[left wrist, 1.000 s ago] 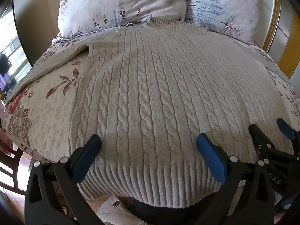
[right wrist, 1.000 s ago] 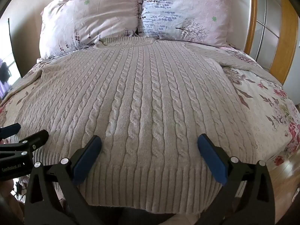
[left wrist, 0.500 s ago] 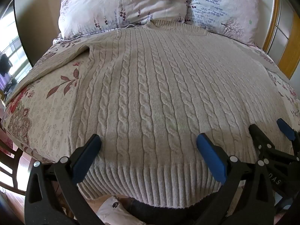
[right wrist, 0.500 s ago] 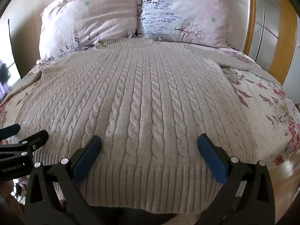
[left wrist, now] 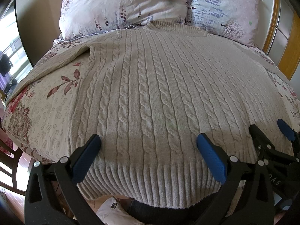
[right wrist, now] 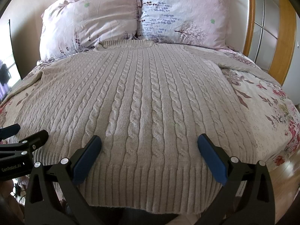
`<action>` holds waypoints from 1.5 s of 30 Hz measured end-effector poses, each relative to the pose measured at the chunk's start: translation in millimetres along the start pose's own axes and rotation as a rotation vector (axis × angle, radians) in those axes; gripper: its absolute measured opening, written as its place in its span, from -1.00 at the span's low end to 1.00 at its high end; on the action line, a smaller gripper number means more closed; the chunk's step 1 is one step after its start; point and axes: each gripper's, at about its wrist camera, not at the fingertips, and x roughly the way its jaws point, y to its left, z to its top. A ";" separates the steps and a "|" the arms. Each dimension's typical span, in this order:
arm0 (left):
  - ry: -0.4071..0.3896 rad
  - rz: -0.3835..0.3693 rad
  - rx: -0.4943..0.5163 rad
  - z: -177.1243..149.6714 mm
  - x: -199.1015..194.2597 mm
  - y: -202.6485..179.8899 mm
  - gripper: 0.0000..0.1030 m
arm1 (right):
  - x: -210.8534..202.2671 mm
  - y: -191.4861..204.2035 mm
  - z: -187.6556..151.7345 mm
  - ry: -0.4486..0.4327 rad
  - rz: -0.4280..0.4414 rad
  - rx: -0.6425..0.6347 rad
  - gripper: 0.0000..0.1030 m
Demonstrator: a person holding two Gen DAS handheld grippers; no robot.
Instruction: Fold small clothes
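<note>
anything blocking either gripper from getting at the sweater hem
Nothing visible does. The left gripper and right gripper are both open right over the sweater, whose ribbed hem lies uncovered at the bed's near edge.

Both wrist views low at hem, facing pillows (left wrist: 123,5); share sweater (right wrist: 146,97).

Your bed (left wrist: 46,108) in its floral cover, beige cable-knit sweater (left wrist: 159,93) spread flat on it, two pillows (right wrist: 90,24) at its head

Home bedrm: bed (left wrist: 37,101) w/ pillows (right wrist: 90,22).
</note>
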 end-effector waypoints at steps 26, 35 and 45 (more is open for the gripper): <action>-0.010 0.000 0.000 -0.7 -2.8 1.1 0.97 | -0.7 0.3 -0.6 -0.010 0.000 0.000 0.97; -0.012 0.000 0.000 -1.0 -2.9 1.1 0.97 | -1.0 -0.1 -0.9 -0.012 0.000 0.000 0.97; -0.014 0.000 0.000 -1.4 -3.0 1.0 0.97 | -0.8 0.1 -1.5 -0.017 -0.001 0.000 0.97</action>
